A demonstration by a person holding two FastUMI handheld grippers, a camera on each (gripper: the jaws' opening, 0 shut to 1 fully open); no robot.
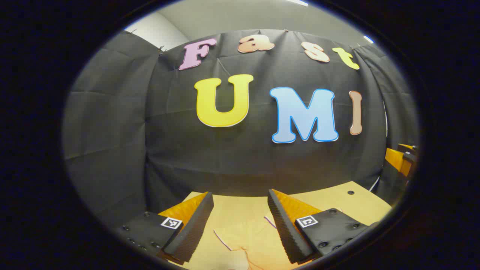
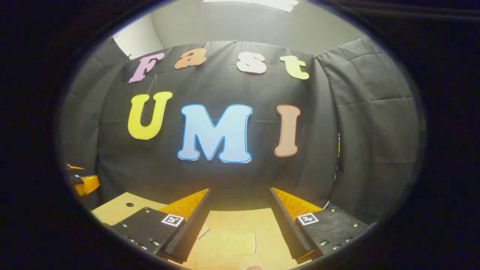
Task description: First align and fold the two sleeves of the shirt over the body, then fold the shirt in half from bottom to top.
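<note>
Both tools, left (image 1: 240, 225) and right (image 2: 240, 225), hover wide open and empty above the shirt (image 1: 243, 236) on the worktop (image 1: 348, 202), apparently poised for the sleeve folds.

One shirt (image 1: 243, 236), two hand-held grippers (image 1: 240, 225)

Nothing here can be read off as text.

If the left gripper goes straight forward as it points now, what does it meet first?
Probably the booth's black cloth wall beyond the table's far edge; the left gripper looks raised above the shirt. Depth is unclear.
</note>
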